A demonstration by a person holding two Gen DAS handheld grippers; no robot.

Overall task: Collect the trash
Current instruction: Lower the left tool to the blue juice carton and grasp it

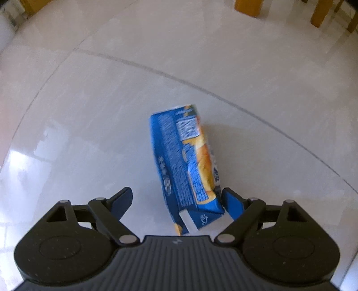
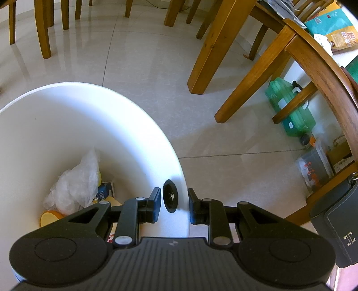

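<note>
A crumpled blue and orange drink carton (image 1: pixel 185 161) lies on the pale tiled floor in the left wrist view. My left gripper (image 1: pixel 176 195) points down over its near end and is open. The carton sits between the fingers, close against the right fingertip (image 1: pixel 231 204) and well apart from the left one. In the right wrist view my right gripper (image 2: pixel 174 208) is shut on the wall of a white bin (image 2: pixel 138 125), one finger inside and one outside, just below a black disc (image 2: pixel 170 199). The bin holds a clear plastic bag (image 2: pixel 73 181), an orange cup and other scraps.
Wooden chair and table legs (image 2: pixel 208 51) stand beyond the bin. To the right lie green plastic containers (image 2: pixel 290 107), a clear box (image 2: pixel 315 172) and a dark bag (image 2: pixel 337 232). Wooden legs (image 1: pixel 248 7) also show at the top of the left wrist view.
</note>
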